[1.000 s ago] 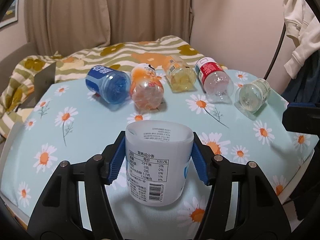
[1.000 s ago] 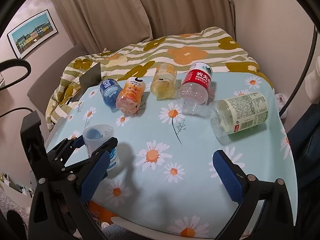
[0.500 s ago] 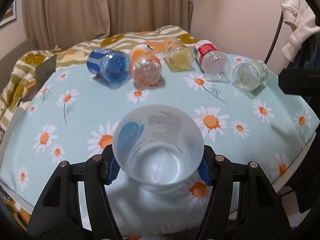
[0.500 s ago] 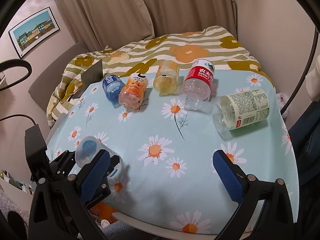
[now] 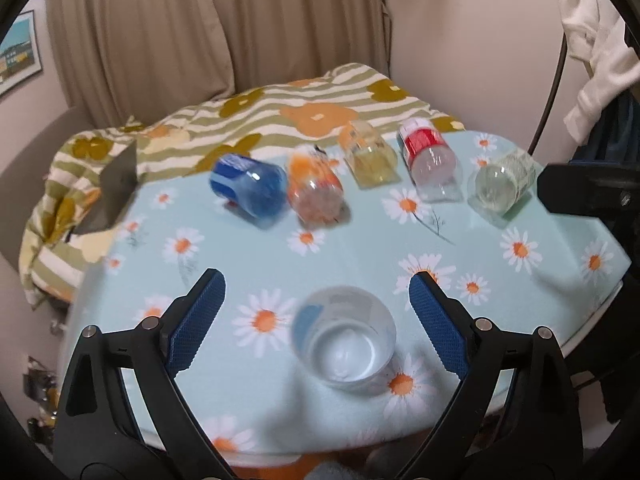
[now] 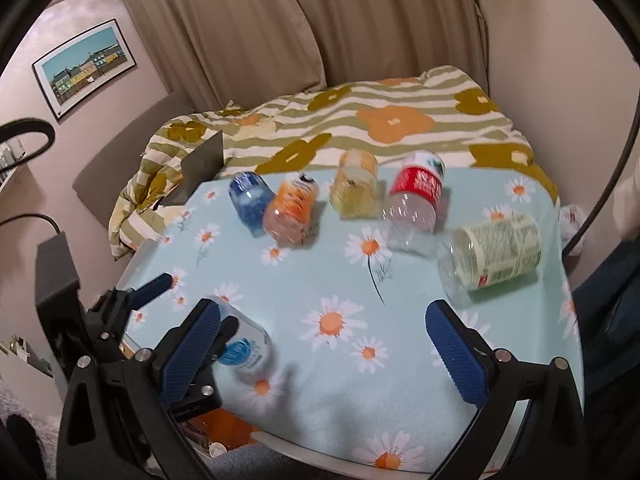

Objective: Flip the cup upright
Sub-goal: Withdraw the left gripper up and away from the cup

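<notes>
Your left gripper [image 5: 316, 304] hangs above the near edge of the worktop [image 5: 248, 264] with its blue-padded fingers [image 5: 198, 316] spread wide, touching nothing. Between them, seen from above, the clear plastic cup [image 5: 344, 340] stands upright on the daisy-print cloth, mouth open to the camera, a blue patch of label showing on its left wall; neither pad touches it. From the right wrist view the same cup [image 6: 244, 350] stands near the worktop's front left corner, partly hidden behind your right gripper's left finger, with the left gripper's black frame and one blue pad just beside it. Your right gripper [image 6: 324, 340] is also spread wide over the near middle of the worktop, its pads holding nothing. Along the far side lie five containers on their sides in a loose row: a blue-labelled bottle [image 5: 248, 188], an orange-labelled bottle [image 5: 316, 192] touching or nearly touching it, a yellowish clear jar [image 5: 370, 156], a red-labelled clear bottle [image 5: 428, 164], and, farthest right, a clear bottle with a pale green printed label [image 6: 496, 256] lying crosswise. Behind the worktop, a striped blanket with orange and olive flowers [image 6: 360, 120] covers a bed or sofa, beige curtains [image 6: 304, 28] hang at the back, and a framed picture of coloured houses [image 6: 86, 66] is on the left wall.
</notes>
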Action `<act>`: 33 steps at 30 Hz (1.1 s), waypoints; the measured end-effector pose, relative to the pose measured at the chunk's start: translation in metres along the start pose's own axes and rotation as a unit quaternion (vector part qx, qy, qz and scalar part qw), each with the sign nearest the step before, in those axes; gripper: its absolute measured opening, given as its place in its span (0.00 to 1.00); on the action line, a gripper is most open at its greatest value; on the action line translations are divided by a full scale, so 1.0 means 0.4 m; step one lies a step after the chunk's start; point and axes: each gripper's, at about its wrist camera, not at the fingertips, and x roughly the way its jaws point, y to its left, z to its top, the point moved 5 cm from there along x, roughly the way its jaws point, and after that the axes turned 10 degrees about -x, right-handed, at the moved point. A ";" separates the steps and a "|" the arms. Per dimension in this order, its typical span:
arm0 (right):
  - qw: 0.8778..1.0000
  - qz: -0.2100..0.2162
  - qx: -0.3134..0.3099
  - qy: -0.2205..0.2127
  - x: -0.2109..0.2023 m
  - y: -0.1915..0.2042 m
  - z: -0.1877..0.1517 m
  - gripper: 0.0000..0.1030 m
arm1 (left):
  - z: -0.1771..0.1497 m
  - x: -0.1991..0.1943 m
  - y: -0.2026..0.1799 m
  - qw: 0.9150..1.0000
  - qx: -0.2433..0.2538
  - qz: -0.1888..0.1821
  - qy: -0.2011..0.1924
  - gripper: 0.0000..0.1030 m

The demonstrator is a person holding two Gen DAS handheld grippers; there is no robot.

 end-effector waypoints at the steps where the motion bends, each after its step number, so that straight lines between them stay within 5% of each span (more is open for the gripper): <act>1: 1.000 -0.002 -0.005 0.000 -0.013 0.009 0.012 1.00 | 0.013 -0.017 0.006 1.000 -0.003 0.000 0.004 1.00; 14: 0.995 -0.084 0.013 0.050 -0.146 0.120 0.003 1.00 | 0.051 -0.230 0.180 0.994 -0.071 0.014 0.084 1.00; 23: 0.986 -0.145 0.042 0.069 -0.181 0.141 -0.063 1.00 | 0.031 -0.287 0.251 0.994 -0.079 0.017 0.071 1.00; 33: 0.983 -0.169 0.047 0.046 -0.217 0.141 -0.042 1.00 | 0.055 -0.292 0.251 0.996 -0.072 0.014 0.056 1.00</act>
